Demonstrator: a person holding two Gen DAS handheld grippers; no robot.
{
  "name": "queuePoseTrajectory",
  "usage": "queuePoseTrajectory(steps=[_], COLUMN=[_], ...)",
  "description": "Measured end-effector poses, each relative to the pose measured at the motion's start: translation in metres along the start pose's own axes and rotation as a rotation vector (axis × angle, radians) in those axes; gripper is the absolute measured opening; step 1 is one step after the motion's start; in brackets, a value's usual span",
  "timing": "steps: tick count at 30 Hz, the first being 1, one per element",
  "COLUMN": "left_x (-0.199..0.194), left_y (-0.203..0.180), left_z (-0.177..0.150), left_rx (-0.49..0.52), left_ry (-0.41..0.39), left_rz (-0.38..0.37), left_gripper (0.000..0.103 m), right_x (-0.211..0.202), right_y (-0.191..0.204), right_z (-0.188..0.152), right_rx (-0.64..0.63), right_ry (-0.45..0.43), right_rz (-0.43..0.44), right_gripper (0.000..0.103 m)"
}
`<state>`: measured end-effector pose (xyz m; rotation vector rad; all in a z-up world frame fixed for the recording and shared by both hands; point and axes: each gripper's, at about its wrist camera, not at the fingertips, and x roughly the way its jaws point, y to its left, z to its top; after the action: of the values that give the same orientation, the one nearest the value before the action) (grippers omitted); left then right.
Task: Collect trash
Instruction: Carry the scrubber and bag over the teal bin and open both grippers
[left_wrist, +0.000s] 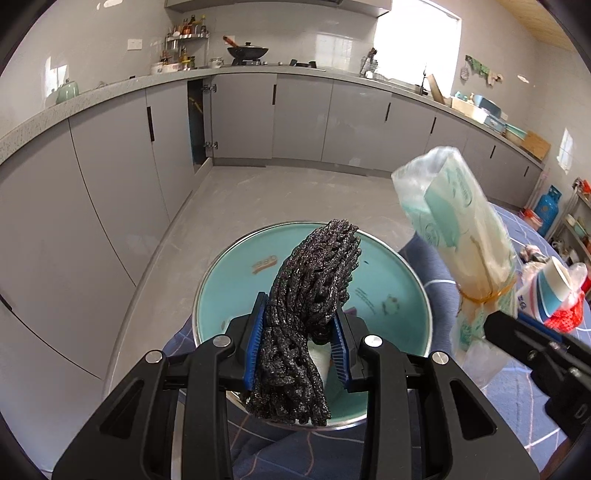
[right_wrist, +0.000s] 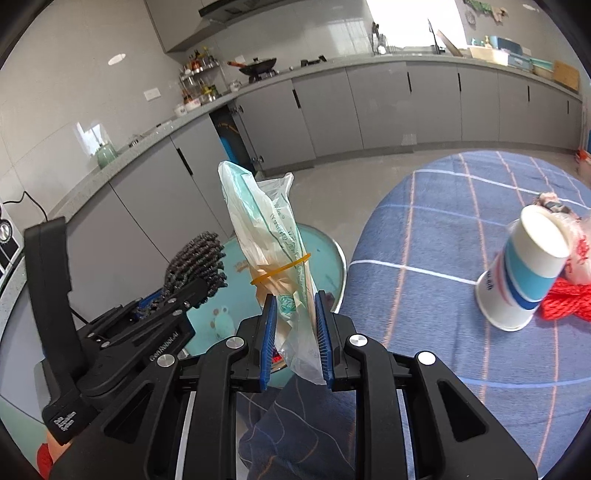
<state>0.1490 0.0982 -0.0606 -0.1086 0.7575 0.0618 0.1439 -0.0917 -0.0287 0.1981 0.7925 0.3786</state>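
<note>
Grey kitchen cabinets are curving across the top of both views, with a wok on the counter at upper centre and bright window light at upper right. Below them, a blue checked tablecloth is filling the right side of the right wrist view.

I am holding my left gripper at the bottom centre of the left wrist view, its blue pads clamped on a dark, knobbly scouring pad that is sticking up out of the jaws. Directly behind it, in the middle of the frame, a round teal bin with a shiny metal rim is sitting beside the table edge.

I am holding my right gripper at the bottom centre of the right wrist view, its pads pressed together on a crumpled plastic bag tied with a yellow rubber band. The bag is standing up from the jaws, with the teal bin showing behind it.

I judge that I am carrying both pieces of trash towards the bin, so the step in hand is the drop-off. Next I will need to bring each gripper over the bin's opening and spread the jaws so that the pieces fall inside.

More trash is waiting on the tablecloth at the right: a white and blue paper cup leaning over, touching some red netting.
</note>
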Motion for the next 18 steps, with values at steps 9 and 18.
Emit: queuePoseTrajectory(steps=[9,18], left_x=[0.023,0.048], left_y=[0.010,0.012], left_z=[0.005,0.006], left_rx=[-0.041,-0.050], left_ry=[0.032,0.081], left_rz=[0.017,0.025], left_gripper=[0.032,0.032], right_x=[0.030,0.055], right_y=[0.011,0.016], right_z=[0.000,0.001], right_rx=[0.008,0.008], right_ry=[0.051,0.092], right_rz=[-0.009,-0.024], right_gripper=[0.022,0.023])
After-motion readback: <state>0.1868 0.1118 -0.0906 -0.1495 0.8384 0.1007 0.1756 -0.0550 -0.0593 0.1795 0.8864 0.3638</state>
